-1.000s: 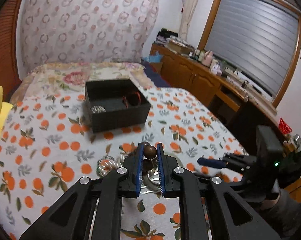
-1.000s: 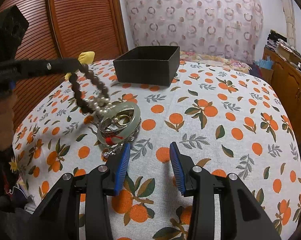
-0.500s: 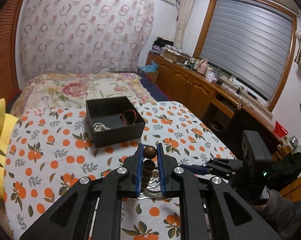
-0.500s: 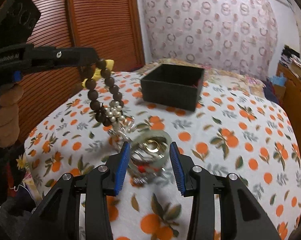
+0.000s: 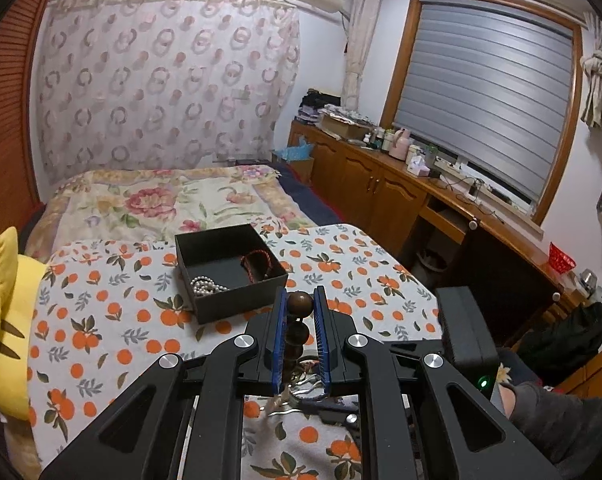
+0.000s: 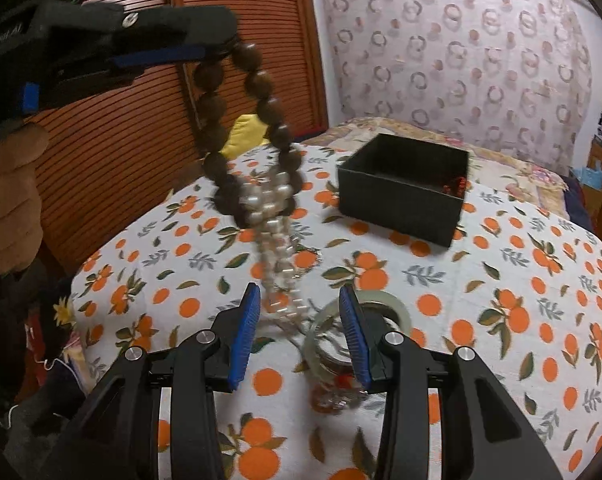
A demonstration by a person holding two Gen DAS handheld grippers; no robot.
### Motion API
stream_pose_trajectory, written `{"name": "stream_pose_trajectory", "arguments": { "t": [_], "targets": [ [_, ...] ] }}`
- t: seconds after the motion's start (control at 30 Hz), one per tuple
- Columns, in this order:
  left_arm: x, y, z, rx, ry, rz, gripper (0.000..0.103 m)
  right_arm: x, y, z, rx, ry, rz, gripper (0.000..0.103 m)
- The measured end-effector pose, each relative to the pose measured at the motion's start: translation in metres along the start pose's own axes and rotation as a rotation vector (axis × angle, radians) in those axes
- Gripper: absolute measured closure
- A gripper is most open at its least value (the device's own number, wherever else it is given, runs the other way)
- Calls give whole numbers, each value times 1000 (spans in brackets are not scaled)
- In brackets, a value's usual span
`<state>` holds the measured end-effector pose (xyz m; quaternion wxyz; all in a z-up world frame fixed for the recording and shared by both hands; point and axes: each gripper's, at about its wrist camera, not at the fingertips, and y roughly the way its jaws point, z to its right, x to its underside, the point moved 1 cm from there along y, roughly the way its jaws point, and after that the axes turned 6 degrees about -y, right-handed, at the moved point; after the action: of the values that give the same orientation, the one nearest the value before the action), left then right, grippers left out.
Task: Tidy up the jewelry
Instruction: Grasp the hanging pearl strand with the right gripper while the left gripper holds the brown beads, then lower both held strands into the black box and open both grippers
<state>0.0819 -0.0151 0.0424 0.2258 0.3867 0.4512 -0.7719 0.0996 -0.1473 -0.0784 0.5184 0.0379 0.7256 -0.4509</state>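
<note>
My left gripper (image 5: 300, 307) is shut on a brown wooden bead bracelet (image 5: 300, 305) and holds it high above the table; in the right wrist view the bracelet (image 6: 261, 84) hangs from that gripper (image 6: 225, 46). A pearl strand (image 6: 275, 224) is tangled on the bracelet and dangles down. My right gripper (image 6: 299, 322) is open, with the strand's lower end between its fingers. A pale jade bangle (image 6: 397, 312) with other small jewelry lies on the table under it. The black box (image 5: 229, 266) holds a pearl bracelet (image 5: 207, 285) and a red cord bracelet (image 5: 255, 266).
The table has an orange-print cloth (image 6: 501, 280). A yellow plush toy (image 5: 5, 320) lies at the left edge. A bed (image 5: 161, 200) is behind the table, a wooden sideboard (image 5: 401, 196) along the right wall, and wooden shutter doors (image 6: 113, 128) at the left.
My left gripper has lifted the wooden bead bracelet well above the table, dragging the pearl strand up with it. My right gripper has moved closer to the jewelry pile and the strand.
</note>
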Motion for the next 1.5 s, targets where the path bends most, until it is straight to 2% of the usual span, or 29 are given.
{"name": "stream_pose_trajectory", "arguments": {
  "t": [0.27, 0.3, 0.33, 0.4, 0.57, 0.67, 0.87, 1.03, 1.23, 1.5],
  "targets": [
    [1, 0, -2, 5, -5, 1, 91, -14, 30, 1, -5, -28, -29, 60],
    [1, 0, -3, -3, -5, 1, 91, -14, 32, 2, -9, -27, -37, 71],
    [2, 0, -4, -10, -5, 1, 91, -12, 32, 2, -23, -32, -48, 88],
    [4, 1, -7, -21, -9, -3, 91, -10, 30, 1, -18, -51, -54, 94],
    [12, 6, -20, -68, -27, -15, 91, -10, 16, 3, 46, -83, -39, 94],
    [16, 12, -25, -97, -26, -28, 91, -16, 1, 6, 73, -91, 4, 94],
    [27, 30, -34, -100, -39, -70, 91, -34, -22, 13, 124, -96, 100, 94],
    [34, 40, -36, -97, -43, -94, 91, -46, -33, 18, 150, -96, 140, 94],
    [29, 40, -38, -99, -45, -87, 91, -66, -54, 29, 175, -88, 200, 94],
    [9, 38, -38, -109, -39, -55, 91, -94, -69, 42, 207, -93, 233, 94]
  ]
}}
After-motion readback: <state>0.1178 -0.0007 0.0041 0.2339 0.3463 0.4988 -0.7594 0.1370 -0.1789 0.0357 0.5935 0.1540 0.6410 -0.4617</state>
